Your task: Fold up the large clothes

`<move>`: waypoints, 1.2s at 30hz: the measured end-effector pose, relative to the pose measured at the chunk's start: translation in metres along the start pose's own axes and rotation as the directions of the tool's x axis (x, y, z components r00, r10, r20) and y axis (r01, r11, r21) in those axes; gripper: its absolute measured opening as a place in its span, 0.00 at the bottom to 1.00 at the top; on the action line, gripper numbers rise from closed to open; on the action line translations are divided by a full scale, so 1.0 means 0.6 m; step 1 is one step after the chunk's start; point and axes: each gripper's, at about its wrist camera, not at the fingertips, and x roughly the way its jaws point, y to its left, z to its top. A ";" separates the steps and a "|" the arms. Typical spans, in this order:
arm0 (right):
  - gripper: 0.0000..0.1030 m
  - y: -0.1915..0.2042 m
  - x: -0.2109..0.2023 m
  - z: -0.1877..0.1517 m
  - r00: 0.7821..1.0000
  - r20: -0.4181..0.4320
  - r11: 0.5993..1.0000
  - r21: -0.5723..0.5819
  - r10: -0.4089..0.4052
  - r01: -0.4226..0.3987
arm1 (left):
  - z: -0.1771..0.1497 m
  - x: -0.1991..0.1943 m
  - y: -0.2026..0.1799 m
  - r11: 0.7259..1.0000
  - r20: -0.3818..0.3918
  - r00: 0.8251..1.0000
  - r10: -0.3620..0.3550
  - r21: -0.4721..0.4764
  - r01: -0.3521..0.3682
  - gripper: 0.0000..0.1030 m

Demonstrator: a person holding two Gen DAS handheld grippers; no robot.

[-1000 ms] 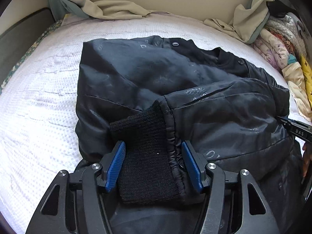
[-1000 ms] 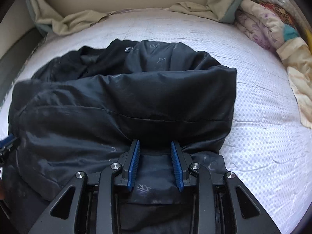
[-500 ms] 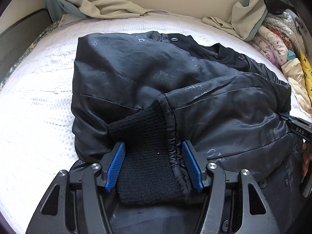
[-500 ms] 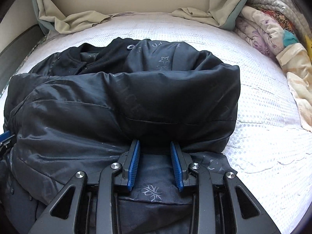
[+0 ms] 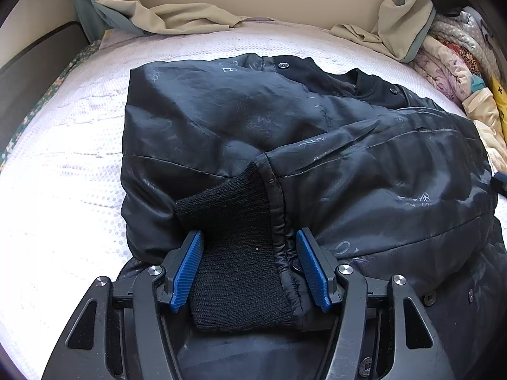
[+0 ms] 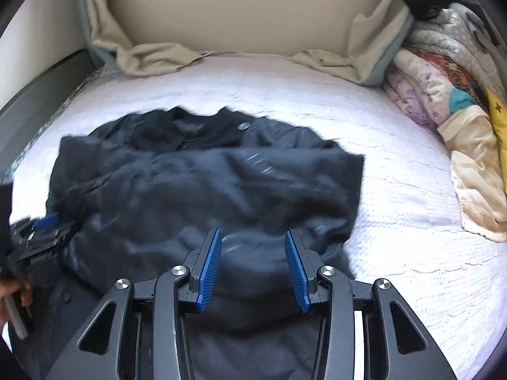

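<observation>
A black padded jacket (image 5: 221, 120) lies folded over on the white bed cover (image 5: 63, 190). My left gripper (image 5: 247, 233) is shut on the jacket's black knit cuff (image 5: 234, 215), which fills the gap between the blue pads (image 5: 187, 269). In the blurred right wrist view, my right gripper (image 6: 252, 232) hovers above the jacket (image 6: 206, 190). Its jaws are opening and nothing is pressed between them. The left gripper (image 6: 41, 231) and a hand (image 6: 12, 291) show at that view's left edge.
Crumpled beige cloth (image 5: 177, 19) lies along the padded headboard (image 6: 237, 15). A pile of patterned quilts (image 6: 443, 95) lines the right side of the bed. White bed cover (image 6: 412, 237) shows to the right of the jacket.
The right gripper let go of the jacket fold, widened its jaws and lifted up and back. The left gripper kept its hold in place.
</observation>
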 end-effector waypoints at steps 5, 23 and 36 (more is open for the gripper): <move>0.37 0.003 0.054 -0.022 0.996 -0.077 0.999 -0.007 -0.039 0.038 | -0.001 0.000 0.001 1.000 0.001 1.000 -0.006 0.004 0.006 0.64; 0.36 -0.002 0.120 -0.054 0.997 -0.048 0.998 -0.011 -0.056 0.055 | -0.003 -0.003 -0.008 1.000 0.006 1.000 0.016 0.023 -0.016 0.68; 0.40 -0.055 0.048 -0.018 0.993 -0.062 0.975 0.205 0.102 -0.087 | 0.006 -0.026 0.005 0.999 -0.035 0.999 0.025 -0.020 -0.025 0.85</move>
